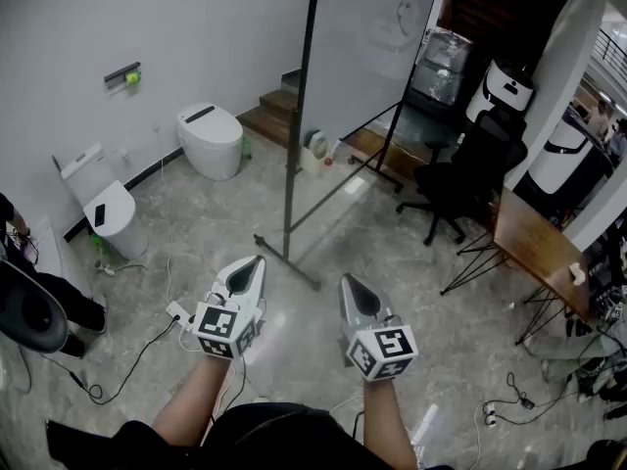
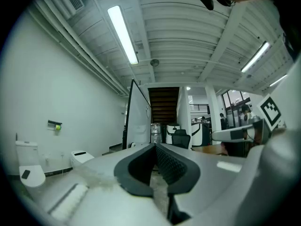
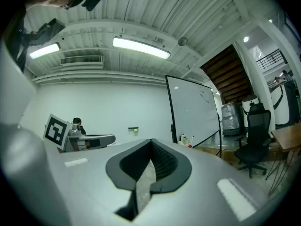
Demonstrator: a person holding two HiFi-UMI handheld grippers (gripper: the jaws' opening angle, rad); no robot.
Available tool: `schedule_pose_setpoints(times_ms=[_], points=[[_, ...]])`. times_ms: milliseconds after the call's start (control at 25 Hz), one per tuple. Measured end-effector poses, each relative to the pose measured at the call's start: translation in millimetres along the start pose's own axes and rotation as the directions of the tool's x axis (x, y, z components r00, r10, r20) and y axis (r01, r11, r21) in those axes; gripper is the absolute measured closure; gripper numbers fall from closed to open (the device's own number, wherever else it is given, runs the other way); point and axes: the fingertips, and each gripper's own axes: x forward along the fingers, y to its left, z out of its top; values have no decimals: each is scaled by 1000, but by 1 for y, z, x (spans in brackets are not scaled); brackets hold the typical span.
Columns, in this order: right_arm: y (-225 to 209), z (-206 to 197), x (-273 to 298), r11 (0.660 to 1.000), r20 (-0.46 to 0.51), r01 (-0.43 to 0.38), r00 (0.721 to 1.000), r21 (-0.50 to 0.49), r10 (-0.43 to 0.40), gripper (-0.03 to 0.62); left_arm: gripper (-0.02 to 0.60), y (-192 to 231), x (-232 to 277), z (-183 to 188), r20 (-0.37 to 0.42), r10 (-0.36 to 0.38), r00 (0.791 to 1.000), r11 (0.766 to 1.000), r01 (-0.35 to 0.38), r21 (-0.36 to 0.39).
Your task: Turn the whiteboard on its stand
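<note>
with our left claw (image 1: 253, 266) and right claw (image 1: 350, 288) both pinched shut and empty, the tall white whiteboard on its black frame stand (image 1: 367, 47) stands apart ahead, running far-right, its near post closer to the left.

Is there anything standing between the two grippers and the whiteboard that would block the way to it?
Nothing visible does. In the head view, only bare floor lies between the left gripper, the right gripper and the whiteboard. Its stand's foot bar is the nearest part. The office chair stands off to the side.
</note>
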Motion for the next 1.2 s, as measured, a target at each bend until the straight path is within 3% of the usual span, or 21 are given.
schedule_pose_setpoints(times_ms=[320,880,1200], points=[[-6,13,13,1000,0,0,1000,-18,0,586,580,9,17,15,21,0,1000,1000,-1,15],[-18,5,5,1000,-7,-7,1000,12,7,586,578,-5,24,6,14,-18,1000,1000,18,0],[-41,2,5,1000,-18,-16,1000,2,16,586,580,-13,39,-3,-12,25,1000,1000,-24,15]])
